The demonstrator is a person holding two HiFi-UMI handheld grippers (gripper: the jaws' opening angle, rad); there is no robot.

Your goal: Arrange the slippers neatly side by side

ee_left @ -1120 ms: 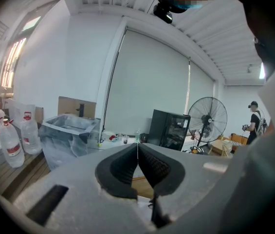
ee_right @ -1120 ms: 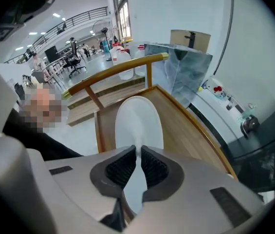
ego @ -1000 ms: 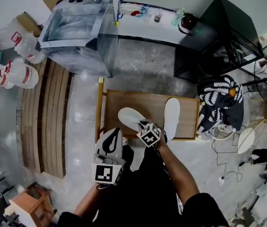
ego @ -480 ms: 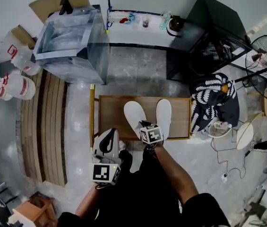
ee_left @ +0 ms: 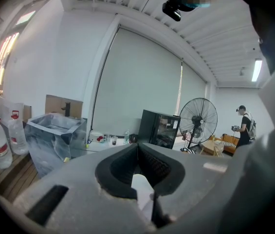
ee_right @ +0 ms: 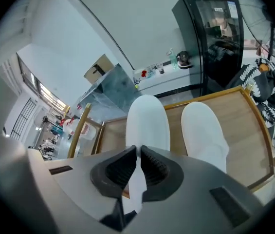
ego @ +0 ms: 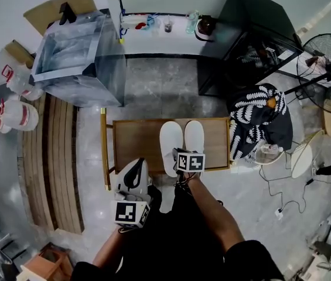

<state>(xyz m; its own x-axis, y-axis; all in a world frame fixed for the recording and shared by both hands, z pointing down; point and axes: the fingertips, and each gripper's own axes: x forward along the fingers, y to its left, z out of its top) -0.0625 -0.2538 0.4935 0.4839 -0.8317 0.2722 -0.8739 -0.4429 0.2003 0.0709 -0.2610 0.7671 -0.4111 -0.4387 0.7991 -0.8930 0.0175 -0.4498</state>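
On the low wooden desk a white slipper lies lengthwise, toe pointing away from the person, just beside its mate, with only a thin strip of wood showing between them in the right gripper view. The right gripper reaches down to the near end of the white slipper, and its jaws are clenched on the thin heel edge there, a hold that lets the slipper be slid and turned flat on the desk. The pair already looks parallel and nearly level, so I judge the task close to done, with letting go as the likely remaining step. The left gripper hangs back beside the person, jaws closed together on nothing I can make out.
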